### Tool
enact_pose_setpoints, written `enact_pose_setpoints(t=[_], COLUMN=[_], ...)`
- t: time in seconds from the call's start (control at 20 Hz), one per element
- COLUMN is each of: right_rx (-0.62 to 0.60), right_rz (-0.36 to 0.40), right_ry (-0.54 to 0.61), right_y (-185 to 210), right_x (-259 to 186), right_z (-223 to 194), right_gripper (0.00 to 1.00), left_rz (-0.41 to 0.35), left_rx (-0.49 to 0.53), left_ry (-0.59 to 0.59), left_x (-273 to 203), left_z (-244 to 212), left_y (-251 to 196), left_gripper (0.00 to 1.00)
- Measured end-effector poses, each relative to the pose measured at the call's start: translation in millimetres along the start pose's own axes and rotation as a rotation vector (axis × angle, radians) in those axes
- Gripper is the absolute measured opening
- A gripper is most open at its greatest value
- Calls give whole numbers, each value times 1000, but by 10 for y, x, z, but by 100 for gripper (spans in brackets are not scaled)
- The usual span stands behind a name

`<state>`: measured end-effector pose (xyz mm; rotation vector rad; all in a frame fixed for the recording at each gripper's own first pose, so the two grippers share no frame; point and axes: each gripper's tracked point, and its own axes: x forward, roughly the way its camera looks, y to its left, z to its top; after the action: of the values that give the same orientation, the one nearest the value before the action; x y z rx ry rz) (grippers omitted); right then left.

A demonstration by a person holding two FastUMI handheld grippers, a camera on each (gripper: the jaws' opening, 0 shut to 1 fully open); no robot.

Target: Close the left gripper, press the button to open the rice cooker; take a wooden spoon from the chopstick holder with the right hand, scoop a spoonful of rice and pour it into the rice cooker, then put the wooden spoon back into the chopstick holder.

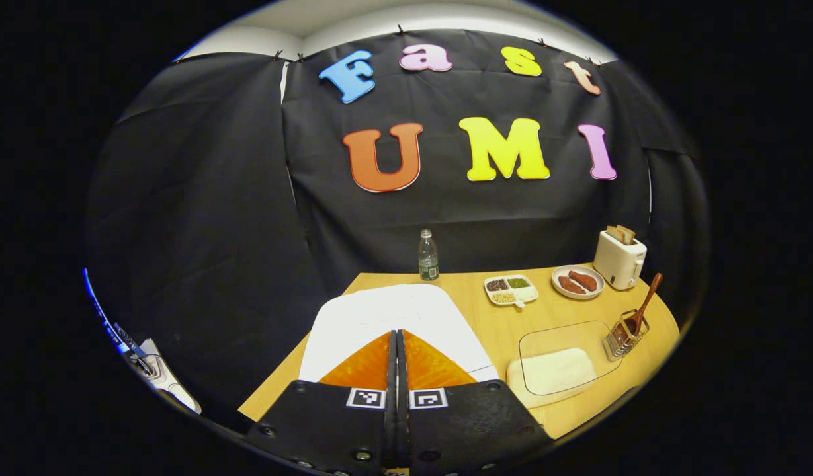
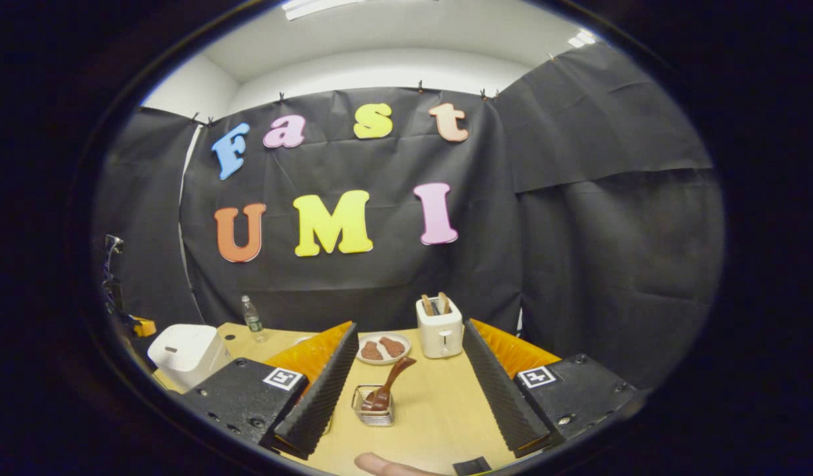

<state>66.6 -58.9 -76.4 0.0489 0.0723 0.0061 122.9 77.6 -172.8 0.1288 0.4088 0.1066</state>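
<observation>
So in the right gripper view the right gripper (image 2: 406,383) has its two fingers spread wide apart, nothing between them but air. Straight ahead in that gap sits the small wire chopstick holder (image 2: 374,405) on the light wooden table (image 2: 439,410), with a brown wooden spoon (image 2: 391,381) leaning out of it to the right. Further back there's a white plate of brown food pieces (image 2: 382,348) just beside a white toaster (image 2: 440,327) with toast poking up. Off to the left, the white boxy rice cooker (image 2: 188,354), lid down, and a clear plastic bottle (image 2: 251,318) behind it.

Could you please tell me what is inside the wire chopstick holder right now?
The wooden spoon stands tilted inside the chopstick holder, handle upward. Its bowl is partly hidden by the wires; other contents cannot be made out.
</observation>
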Motion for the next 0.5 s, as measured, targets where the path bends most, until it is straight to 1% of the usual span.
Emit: enact_pose_setpoints(t=[0.05,0.25,0.3,0.4,0.45,0.5], right_rx=[5,-18,-14,-15,-23,-32], right_rz=[1,-53,-56,-61,-68,-75], right_ry=[9,-2,4,7,1,-8], right_y=[-15,-163,-174,-193,-226,-259], right_x=[30,61,60,54,50,44], right_z=[-29,-69,-75,-82,-74,-43], right_gripper=[100,99,100,100,100,99], left_rz=[4,6,14,7,15,13], left_rx=[-11,-14,-16,-25,-34,-45], left_ry=[12,89,105,118,128,154], left_x=[49,202,234,297,338,368], left_z=[-29,-243,-299,-336,-366,-428], left_y=[13,53,76,66,110,112], left_gripper=[0,0,0,0,0,0])
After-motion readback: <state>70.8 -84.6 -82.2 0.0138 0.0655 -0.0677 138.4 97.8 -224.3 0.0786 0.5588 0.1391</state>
